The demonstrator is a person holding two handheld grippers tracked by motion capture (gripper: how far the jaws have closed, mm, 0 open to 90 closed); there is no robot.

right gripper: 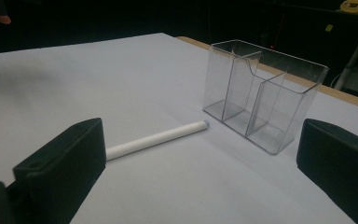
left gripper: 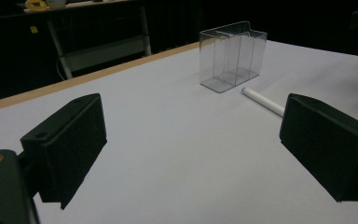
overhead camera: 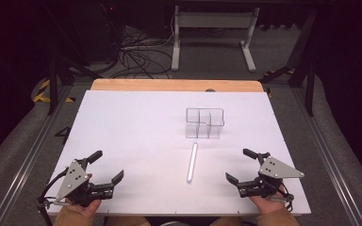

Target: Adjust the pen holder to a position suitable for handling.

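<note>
A clear plastic organizer [overhead camera: 204,123] with several compartments stands upright right of the table's middle; it also appears in the left gripper view [left gripper: 232,55] and the right gripper view [right gripper: 261,95]. A white tube [overhead camera: 192,162] lies flat just in front of it, its near end pointing toward the person [left gripper: 264,101] [right gripper: 156,138]. My left gripper [overhead camera: 105,165] rests at the front left, jaws wide apart with nothing between them. At the front right, my right gripper [overhead camera: 243,165] is open and holds nothing. Both stand well apart from the tube.
The white sheet [overhead camera: 136,132] covers the wooden table [overhead camera: 174,85], whose far edge shows behind it. Beyond the table are white desk legs [overhead camera: 212,37] and cables on the floor [overhead camera: 136,56].
</note>
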